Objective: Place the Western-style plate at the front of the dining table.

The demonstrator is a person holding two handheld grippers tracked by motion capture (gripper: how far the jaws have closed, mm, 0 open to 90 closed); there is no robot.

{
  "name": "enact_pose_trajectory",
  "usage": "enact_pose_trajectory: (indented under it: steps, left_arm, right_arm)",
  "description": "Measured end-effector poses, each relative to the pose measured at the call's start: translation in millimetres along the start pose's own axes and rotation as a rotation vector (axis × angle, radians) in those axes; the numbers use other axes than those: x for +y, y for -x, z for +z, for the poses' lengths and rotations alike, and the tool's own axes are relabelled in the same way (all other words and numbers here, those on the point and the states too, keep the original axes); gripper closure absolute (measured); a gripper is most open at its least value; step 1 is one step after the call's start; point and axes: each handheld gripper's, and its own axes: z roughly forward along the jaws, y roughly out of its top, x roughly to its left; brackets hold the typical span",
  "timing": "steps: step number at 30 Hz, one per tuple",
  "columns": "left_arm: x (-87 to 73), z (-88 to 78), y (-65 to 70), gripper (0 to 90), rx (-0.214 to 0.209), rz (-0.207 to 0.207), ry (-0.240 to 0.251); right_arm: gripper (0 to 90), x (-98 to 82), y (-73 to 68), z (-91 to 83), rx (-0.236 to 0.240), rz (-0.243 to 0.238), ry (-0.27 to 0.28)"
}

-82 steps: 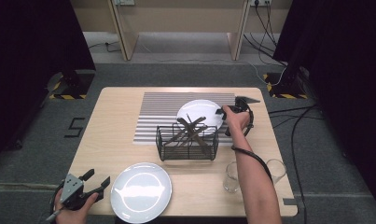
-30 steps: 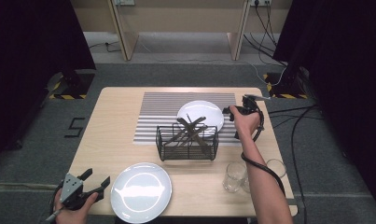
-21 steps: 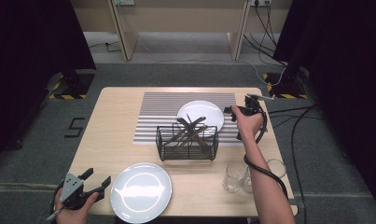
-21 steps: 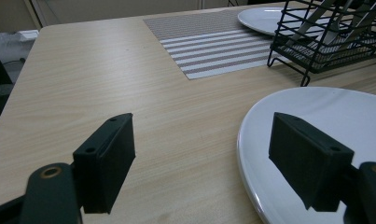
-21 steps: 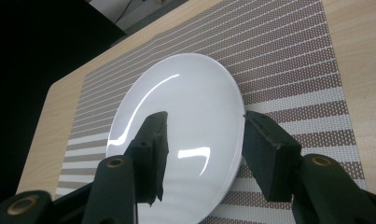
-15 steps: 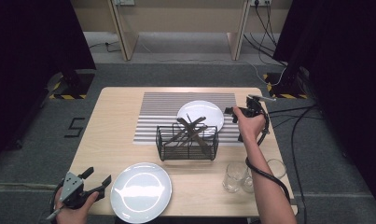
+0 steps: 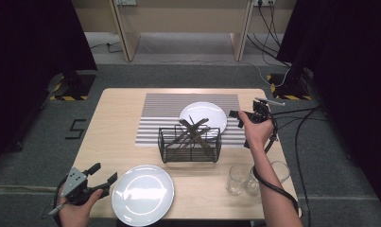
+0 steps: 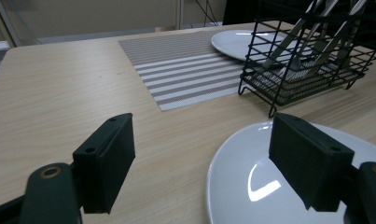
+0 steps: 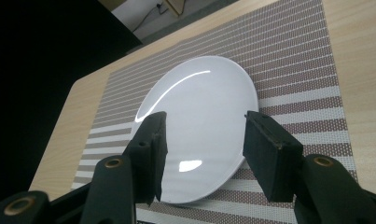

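A white plate (image 7: pixel 203 115) lies on the striped placemat (image 7: pixel 169 113) at the back; in the right gripper view the same plate (image 9: pixel 202 116) lies just beyond my open right gripper (image 9: pixel 202 154). From above, that right gripper (image 7: pixel 236 117) hovers off the plate's right edge with nothing between its jaws. A black wire basket (image 7: pixel 190 144) with several dark utensils stands in front of the plate. A second white plate (image 7: pixel 142 193) rests at the front left. My left gripper (image 7: pixel 103 176) is open beside it, at the table's front left corner; its right jaw hangs over this plate (image 8: pixel 269 186).
Two clear glasses (image 7: pixel 237 178) (image 7: pixel 279 171) stand at the front right, beside the person's right forearm. Cables (image 7: pixel 301 127) trail off the table's right side. In the left gripper view the wire basket (image 8: pixel 307 70) stands ahead to the right. Bare wood (image 7: pixel 117 127) lies at the left.
My right gripper has drawn back to the right, from over the back plate to just off its right edge. The left gripper has stayed in place.
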Motion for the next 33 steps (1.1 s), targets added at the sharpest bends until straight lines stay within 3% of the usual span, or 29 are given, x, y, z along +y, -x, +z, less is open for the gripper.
enact_pose_trajectory:
  steps: [5,17,27,33]
  left_arm:
    - [11.8,8.6,4.6,22.1,-0.045,-0.003,0.021]
    - [33.4,32.3,21.0,20.5,-0.139,0.039,0.023]
    - [49.5,48.3,30.3,18.9,-0.188,0.067,0.028]
    - [62.4,57.8,37.7,20.5,-0.226,0.105,0.033]
  right_arm:
    - [48.9,-4.1,-5.5,-11.9,0.007,-0.027,0.03]
    - [49.0,-14.3,-13.3,-28.5,0.036,-0.064,0.061]
    - [49.5,-26.0,-18.6,-42.4,0.057,-0.096,0.1]
    - [50.1,-34.0,-21.8,-51.9,0.065,-0.118,0.12]
